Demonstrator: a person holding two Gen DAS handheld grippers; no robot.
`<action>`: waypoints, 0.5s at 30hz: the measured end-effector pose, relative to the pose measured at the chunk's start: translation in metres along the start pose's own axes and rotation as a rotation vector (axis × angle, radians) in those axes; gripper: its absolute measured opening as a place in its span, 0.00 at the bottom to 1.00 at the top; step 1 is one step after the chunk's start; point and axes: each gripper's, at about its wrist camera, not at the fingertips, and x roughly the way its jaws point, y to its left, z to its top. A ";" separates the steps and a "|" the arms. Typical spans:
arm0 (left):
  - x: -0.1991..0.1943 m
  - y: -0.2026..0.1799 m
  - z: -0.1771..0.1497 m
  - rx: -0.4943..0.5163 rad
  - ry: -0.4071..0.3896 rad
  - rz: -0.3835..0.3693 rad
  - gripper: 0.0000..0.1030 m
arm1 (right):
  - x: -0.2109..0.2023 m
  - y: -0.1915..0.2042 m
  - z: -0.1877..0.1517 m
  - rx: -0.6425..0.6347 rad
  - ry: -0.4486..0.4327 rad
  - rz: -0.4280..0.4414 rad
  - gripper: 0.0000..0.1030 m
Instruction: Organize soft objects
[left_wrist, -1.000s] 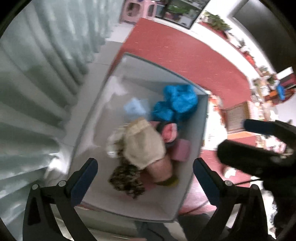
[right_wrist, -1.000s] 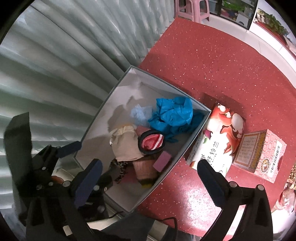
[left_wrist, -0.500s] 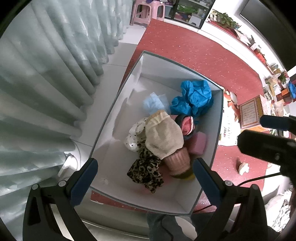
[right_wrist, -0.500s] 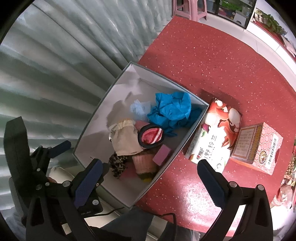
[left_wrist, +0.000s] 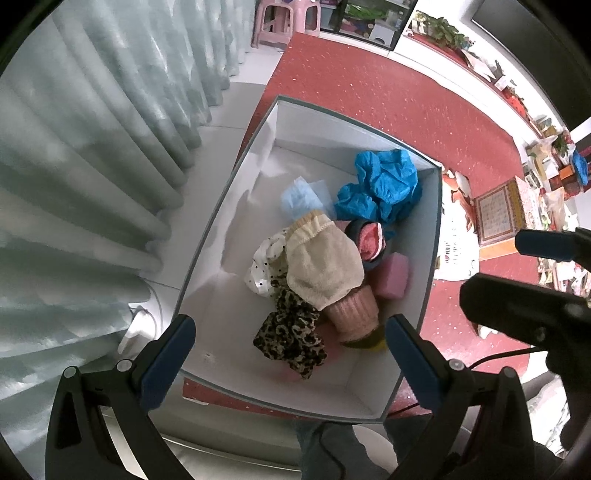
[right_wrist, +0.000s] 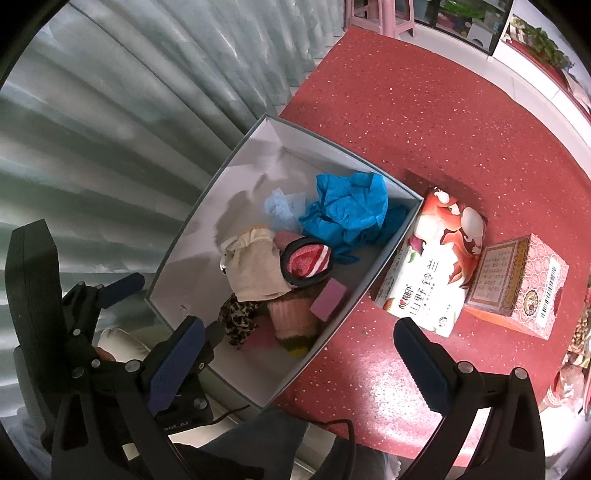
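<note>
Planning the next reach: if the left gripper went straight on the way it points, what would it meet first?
Most likely the leopard-print cloth in the white box, beside the pink knit piece. The open left gripper frames that spot, though depth is unclear.

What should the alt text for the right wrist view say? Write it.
An open grey box on a red table holds a heap of soft things: crumpled blue fabric, a beige pouch, leopard-print cloth. The open right gripper hovers above, empty; two cartons stand beside the box.
</note>
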 end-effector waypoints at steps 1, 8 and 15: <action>0.000 0.000 0.000 0.003 0.000 0.002 1.00 | 0.000 0.000 0.000 0.002 -0.001 0.002 1.00; -0.001 -0.003 0.003 0.030 -0.006 0.015 1.00 | -0.002 -0.001 0.001 0.016 -0.010 0.001 1.00; -0.002 -0.002 0.005 0.044 -0.009 0.035 1.00 | -0.004 0.000 0.002 0.019 -0.019 -0.006 1.00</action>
